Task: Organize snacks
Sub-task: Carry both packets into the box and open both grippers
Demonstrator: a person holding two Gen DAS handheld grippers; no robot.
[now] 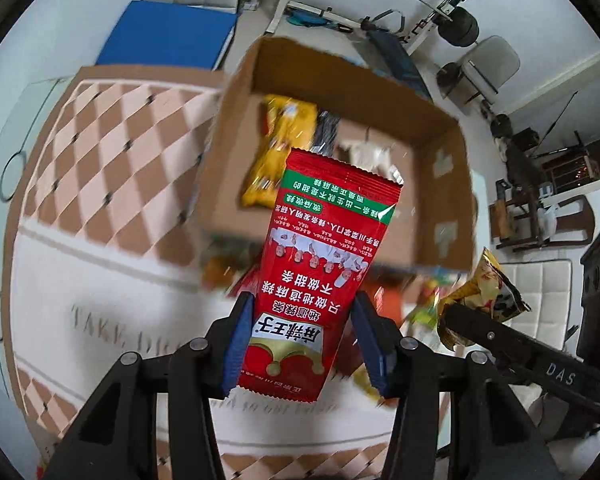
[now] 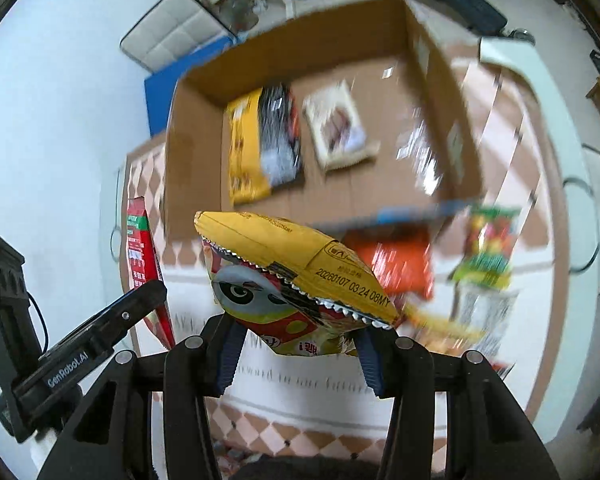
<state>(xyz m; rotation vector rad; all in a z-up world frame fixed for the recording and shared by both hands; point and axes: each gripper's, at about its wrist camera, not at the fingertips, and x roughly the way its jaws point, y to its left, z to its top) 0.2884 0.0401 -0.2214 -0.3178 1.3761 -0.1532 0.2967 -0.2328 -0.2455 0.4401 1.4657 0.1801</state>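
My left gripper (image 1: 300, 340) is shut on a red snack packet (image 1: 320, 264) with Chinese text, held above the table in front of an open cardboard box (image 1: 444, 184). My right gripper (image 2: 296, 354) is shut on a yellow snack bag (image 2: 300, 276) with a cartoon face, also held above the table before the box (image 2: 192, 152). The box holds a yellow packet (image 2: 244, 148), a black packet (image 2: 280, 132) and a white packet (image 2: 336, 124). The right gripper with its bag (image 1: 484, 296) shows at the right of the left wrist view. The red packet (image 2: 140, 256) shows at the left of the right wrist view.
The table has a checkered brown and white cloth (image 1: 112, 152). Several loose snack packets lie in front of the box, among them an orange one (image 2: 400, 260) and a green one (image 2: 488, 248). A blue mat (image 1: 168, 36), chairs and exercise gear stand on the floor beyond.
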